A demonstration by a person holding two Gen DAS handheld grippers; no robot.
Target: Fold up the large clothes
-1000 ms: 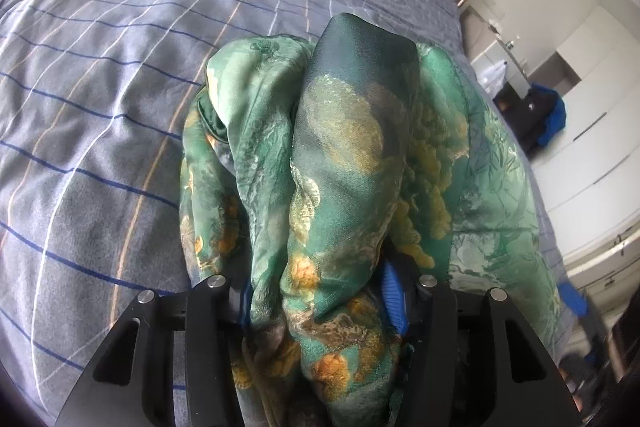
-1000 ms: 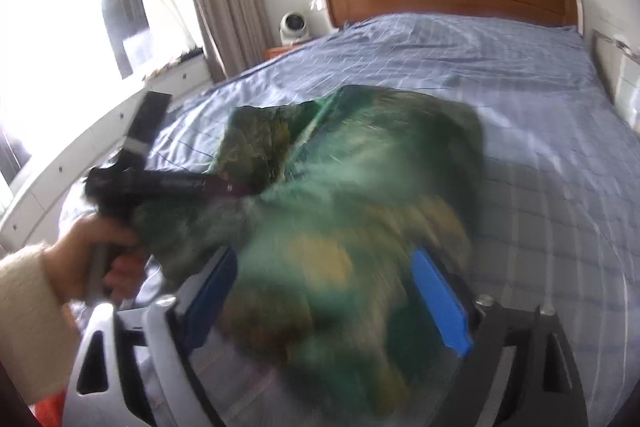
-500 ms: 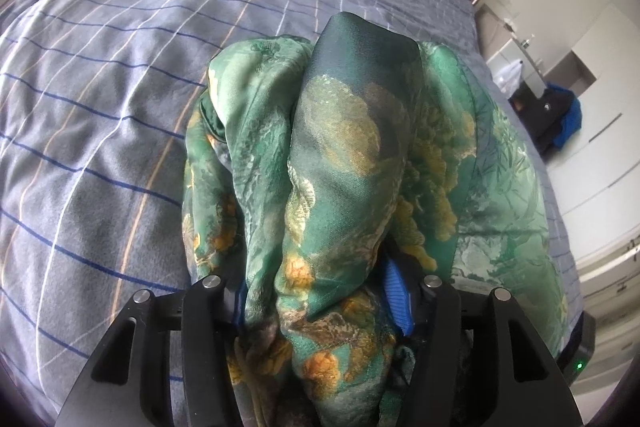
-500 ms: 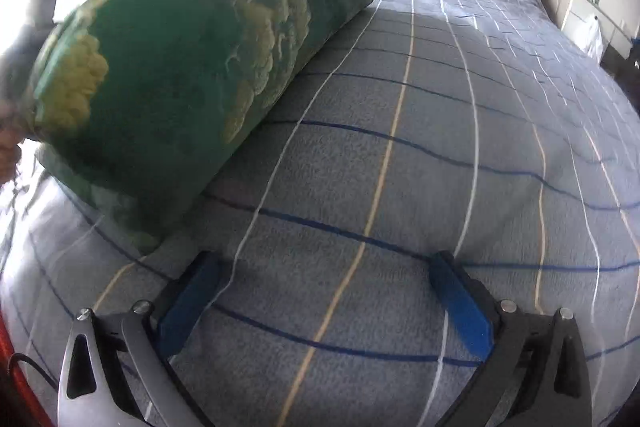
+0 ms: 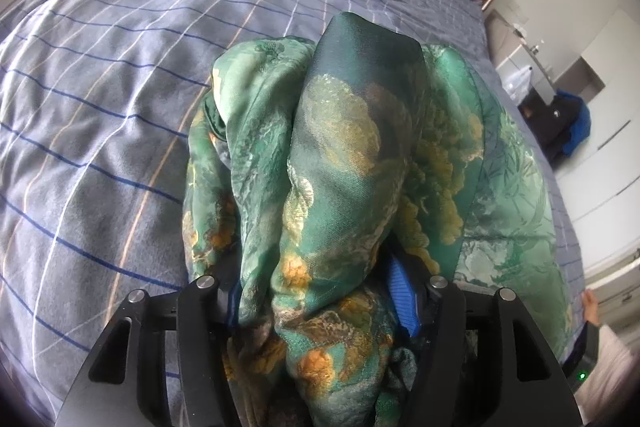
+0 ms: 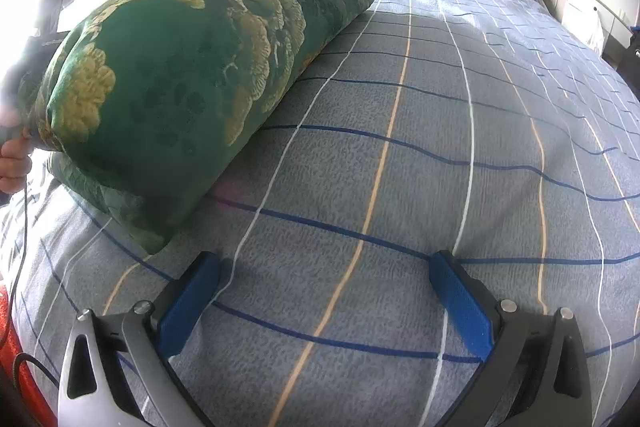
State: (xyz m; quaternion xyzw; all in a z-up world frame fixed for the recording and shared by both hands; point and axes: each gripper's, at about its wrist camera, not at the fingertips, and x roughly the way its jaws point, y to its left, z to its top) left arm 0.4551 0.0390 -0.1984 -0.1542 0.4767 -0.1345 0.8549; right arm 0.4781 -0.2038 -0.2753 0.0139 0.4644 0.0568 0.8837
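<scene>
Left gripper [image 5: 320,291] jaws opening around bunched green floral satin garment [image 5: 352,155]; could slump unfolded. Right gripper [image 6: 324,291] jaws apart, empty.

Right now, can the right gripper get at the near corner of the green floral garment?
Probably yes. The right gripper is open and empty over the bedspread, and the green floral garment lies just beyond its left finger, nothing between.

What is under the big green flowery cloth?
The green cloth lies on the checked blue bedcover, which shows all around it. Anything tucked inside or beneath the bundle is hidden.
</scene>
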